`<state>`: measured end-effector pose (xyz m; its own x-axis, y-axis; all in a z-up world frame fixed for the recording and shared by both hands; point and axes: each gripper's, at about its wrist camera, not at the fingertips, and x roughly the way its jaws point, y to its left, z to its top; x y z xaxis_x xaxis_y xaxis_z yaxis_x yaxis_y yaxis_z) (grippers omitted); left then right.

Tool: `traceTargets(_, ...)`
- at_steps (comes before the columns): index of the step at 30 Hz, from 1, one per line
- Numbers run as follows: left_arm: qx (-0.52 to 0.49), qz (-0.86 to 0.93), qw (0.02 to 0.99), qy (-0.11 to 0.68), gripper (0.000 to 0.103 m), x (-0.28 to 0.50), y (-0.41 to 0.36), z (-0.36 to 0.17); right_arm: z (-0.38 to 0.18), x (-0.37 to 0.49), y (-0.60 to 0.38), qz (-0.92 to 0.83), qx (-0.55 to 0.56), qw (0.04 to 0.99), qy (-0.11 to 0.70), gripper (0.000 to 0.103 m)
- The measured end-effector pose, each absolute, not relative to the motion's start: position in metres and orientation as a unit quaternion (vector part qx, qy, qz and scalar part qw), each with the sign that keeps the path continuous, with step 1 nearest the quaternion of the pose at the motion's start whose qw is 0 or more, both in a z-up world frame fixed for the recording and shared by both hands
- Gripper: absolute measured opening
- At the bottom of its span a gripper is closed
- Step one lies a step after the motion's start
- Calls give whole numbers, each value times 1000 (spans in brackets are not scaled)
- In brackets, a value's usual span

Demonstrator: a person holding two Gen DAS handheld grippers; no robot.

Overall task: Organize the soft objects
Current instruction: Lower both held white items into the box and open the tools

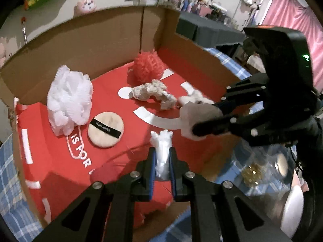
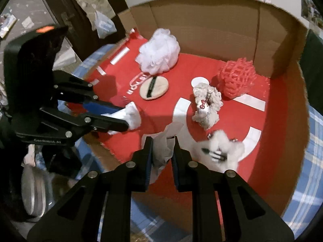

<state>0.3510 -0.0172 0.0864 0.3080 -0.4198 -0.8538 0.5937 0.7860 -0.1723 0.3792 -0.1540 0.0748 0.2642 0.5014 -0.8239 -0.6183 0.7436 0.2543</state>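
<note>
**Soft things gathered in a red-lined box**

Soft white pieces sit in both grippers above the cardboard box [image 1: 105, 40]. The left gripper [image 1: 163, 157] is closed on a white fluffy wad [image 1: 162, 151], which pokes out past the fingertips; the right gripper [image 2: 161, 147] is clamped on a crumpled white tissue [image 2: 163, 151] (thin and papery, folded between the pads). On the red floor of the box lie a white mesh loofah [image 1: 68, 102] touching a round powder puff [image 1: 105, 129], a red net sponge [image 1: 148, 66] in the far corner, and a beige scrunchie [image 1: 153, 93] near the middle. A white furry item [image 2: 220, 151] lies just beside the right gripper, too blurred to make out. Blue plaid cloth [image 1: 10, 177] surrounds the box.
</note>
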Motion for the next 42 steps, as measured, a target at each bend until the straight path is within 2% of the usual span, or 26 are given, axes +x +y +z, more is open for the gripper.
traceTargets(19,98,-292,792,527,15,369,-26,71,56,397,-132,338,-98,770,532,17)
traceTargets(23,102,-289,792,529,20,369,-29,68,56,398,-132,335,-102,773,529,17)
traceTargets(36,94,-280,808,509,51,356,-21,83,69,394,-143,313,-95,788,522,18)
traceTargets(39,87,-275,819,496,54,344,-14,96,77,387,-150,299,-90,798,515,29)
traceTargets(40,83,-274,824,489,55,338,-11,102,82,384,-153,293,-86,804,511,36)
traceTargets(41,80,-273,828,484,57,334,-9,106,88,381,-156,287,-83,811,504,50)
traceTargets(42,76,-270,832,478,61,329,-8,110,93,377,-159,284,-79,816,497,58)
